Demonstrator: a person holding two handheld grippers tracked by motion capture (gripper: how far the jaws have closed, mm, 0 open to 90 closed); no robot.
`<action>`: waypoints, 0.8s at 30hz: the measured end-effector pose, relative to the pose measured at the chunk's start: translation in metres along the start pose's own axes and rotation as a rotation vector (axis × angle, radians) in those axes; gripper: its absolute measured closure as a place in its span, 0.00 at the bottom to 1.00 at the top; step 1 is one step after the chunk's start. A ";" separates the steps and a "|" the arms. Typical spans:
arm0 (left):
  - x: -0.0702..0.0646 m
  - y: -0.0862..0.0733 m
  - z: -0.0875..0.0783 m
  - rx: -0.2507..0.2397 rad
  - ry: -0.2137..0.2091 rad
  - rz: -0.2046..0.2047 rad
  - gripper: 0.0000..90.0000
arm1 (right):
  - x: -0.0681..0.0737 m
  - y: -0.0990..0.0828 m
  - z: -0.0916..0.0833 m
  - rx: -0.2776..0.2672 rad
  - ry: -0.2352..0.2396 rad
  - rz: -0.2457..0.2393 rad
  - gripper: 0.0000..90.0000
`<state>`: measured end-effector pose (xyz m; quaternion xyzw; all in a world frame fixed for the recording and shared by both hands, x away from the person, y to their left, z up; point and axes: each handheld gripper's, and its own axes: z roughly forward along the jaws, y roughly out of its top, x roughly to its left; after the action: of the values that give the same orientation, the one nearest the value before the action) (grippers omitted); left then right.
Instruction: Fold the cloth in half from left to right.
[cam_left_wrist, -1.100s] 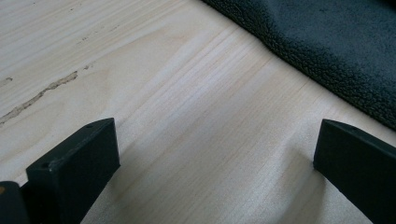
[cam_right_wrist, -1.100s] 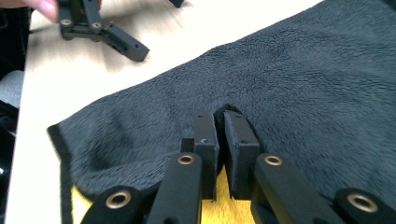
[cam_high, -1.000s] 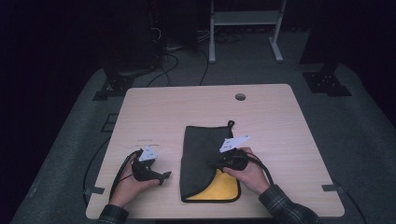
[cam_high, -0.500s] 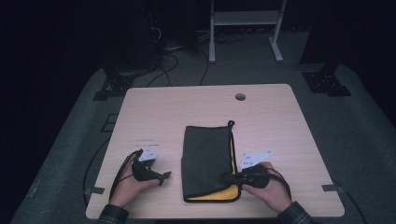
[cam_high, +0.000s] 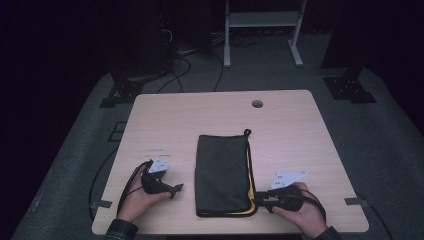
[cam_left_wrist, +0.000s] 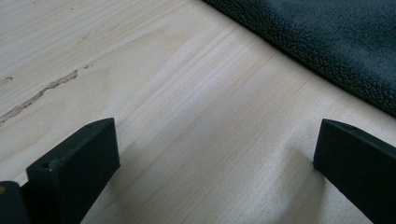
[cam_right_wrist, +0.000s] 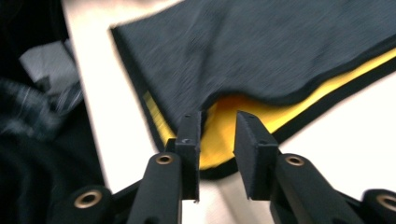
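Table (cam_high: 190, 120) of pale wood, wide and bare over its far half, with a small round hole (cam_high: 257, 104) toward 1 o'clock from centre. Shows in the left gripper view as light grain with a dark scratch at 9 o'clock.

Cloth (cam_high: 222, 175) next, dark grey and folded to a long rectangle, lying flat just toward 6 o'clock of the table's centre, long sides running from 12 to 6. Yellow lining (cam_high: 249, 175) peeking along the 3 o'clock edge and round the near corner at 5 o'clock; small loop at the far corner, at 1 o'clock of the cloth. Seen close in the right gripper view (cam_right_wrist: 261, 51), slightly blurred, grey upper layer lifted a little off the yellow (cam_right_wrist: 219, 135).

Left gripper (cam_high: 172, 189) at 9 o'clock of the cloth, resting low over bare wood, apart from the fabric. Jaws spread wide in the left gripper view (cam_left_wrist: 215, 163), nothing between them, cloth edge (cam_left_wrist: 336, 51) lying beyond at 2 o'clock.

Right gripper (cam_high: 260, 199) at 4 o'clock of the cloth, tips at its near yellow corner. Jaws just been opening, now parted by a narrow gap (cam_right_wrist: 218, 149), yellow corner behind that gap, pads not pressing on it.
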<state>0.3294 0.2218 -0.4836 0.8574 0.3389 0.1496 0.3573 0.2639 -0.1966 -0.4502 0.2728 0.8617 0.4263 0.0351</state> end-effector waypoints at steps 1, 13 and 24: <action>0.000 0.000 0.000 0.000 0.000 0.000 0.00 | -0.005 0.003 0.001 -0.008 -0.016 0.002 0.76; 0.000 0.000 0.000 0.005 0.000 0.001 0.00 | -0.062 0.032 0.040 -0.011 -0.134 0.082 0.73; 0.000 0.000 0.000 0.005 0.000 0.002 0.00 | -0.073 0.039 0.060 0.018 -0.157 0.110 0.97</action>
<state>0.3293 0.2219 -0.4833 0.8585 0.3386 0.1491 0.3551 0.3603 -0.1713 -0.4714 0.3525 0.8439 0.3971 0.0768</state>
